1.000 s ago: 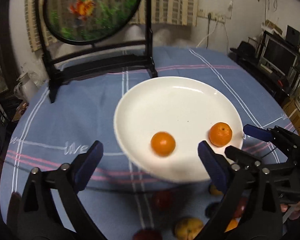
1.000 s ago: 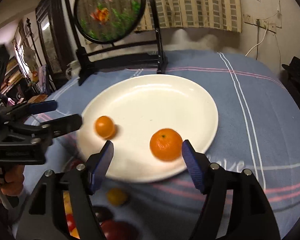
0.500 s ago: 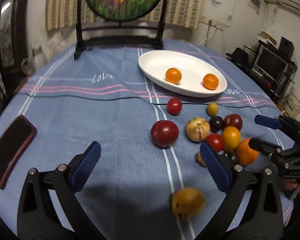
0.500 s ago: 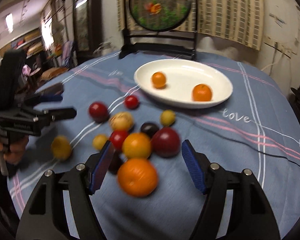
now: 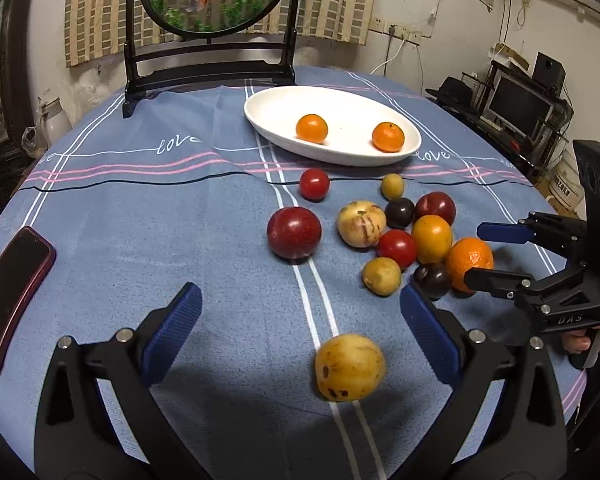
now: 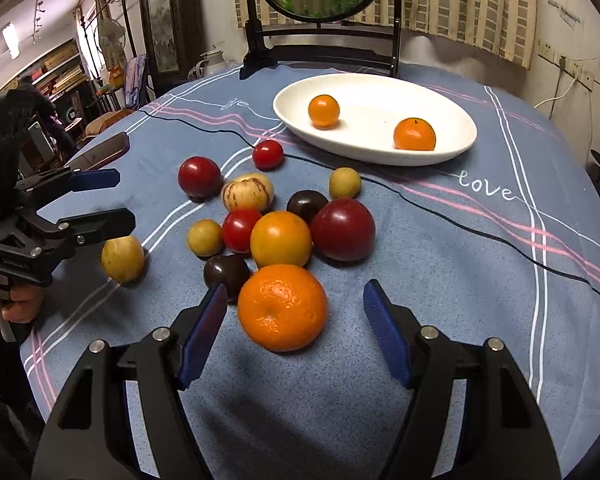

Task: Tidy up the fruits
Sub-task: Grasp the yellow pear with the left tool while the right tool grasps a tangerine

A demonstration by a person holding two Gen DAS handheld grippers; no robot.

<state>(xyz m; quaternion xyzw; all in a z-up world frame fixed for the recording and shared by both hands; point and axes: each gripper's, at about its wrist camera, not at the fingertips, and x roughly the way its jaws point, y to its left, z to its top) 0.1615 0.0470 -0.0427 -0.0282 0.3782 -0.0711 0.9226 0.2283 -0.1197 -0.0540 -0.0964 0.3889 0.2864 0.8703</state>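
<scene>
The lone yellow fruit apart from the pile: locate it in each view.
Left wrist view: yellow fruit, low centre, between the left hand-held gripper's fingers.
Right wrist view: far left, under that gripper's finger.
Shared landmark: the white plate behind the pile.

The left gripper (image 5: 300, 328) tilts downward, its blue-padded jaws spread wide and clamping nothing. The right gripper (image 6: 296, 332) tilts down likewise, jaws parted and pressing nothing. A hand (image 6: 20, 304) grasps the left gripper's handle.
</scene>
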